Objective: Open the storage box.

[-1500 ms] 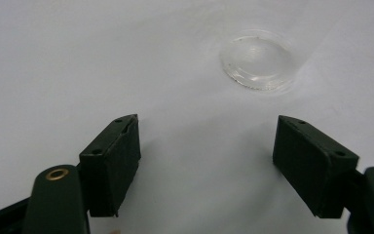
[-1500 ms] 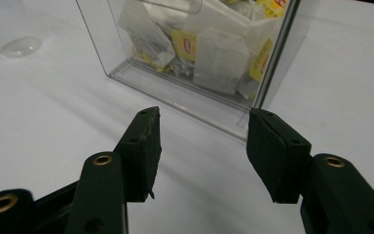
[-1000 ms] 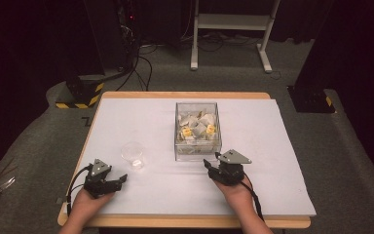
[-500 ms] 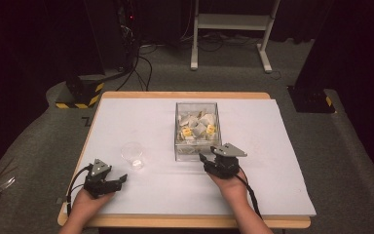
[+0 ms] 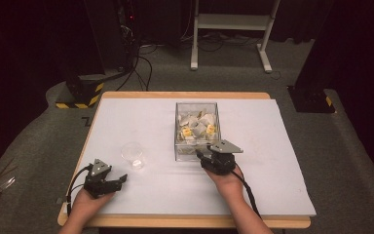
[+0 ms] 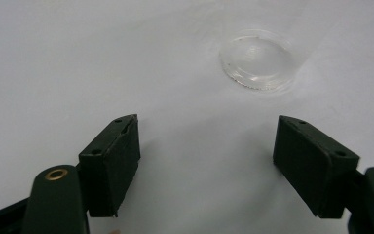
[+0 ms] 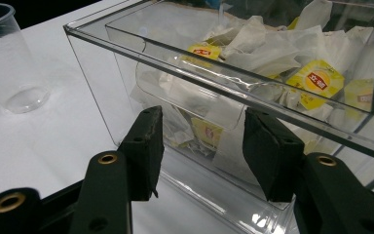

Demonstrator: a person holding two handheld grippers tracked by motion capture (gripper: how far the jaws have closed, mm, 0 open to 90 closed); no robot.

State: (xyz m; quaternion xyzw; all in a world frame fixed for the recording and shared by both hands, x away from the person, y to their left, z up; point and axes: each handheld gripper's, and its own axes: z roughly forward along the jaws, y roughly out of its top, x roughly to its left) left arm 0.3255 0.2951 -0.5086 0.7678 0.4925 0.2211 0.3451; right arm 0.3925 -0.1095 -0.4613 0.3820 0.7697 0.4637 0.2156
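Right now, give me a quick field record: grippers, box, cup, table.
left gripper: open, low over the table, holding nothing
right gripper: open, at the near wall of the box, holding nothing
box: clear, open top, holds tea bags
cup: clear, upright, looks empty, left of the box
table: white cover

White table cover, white frame (floor behind)
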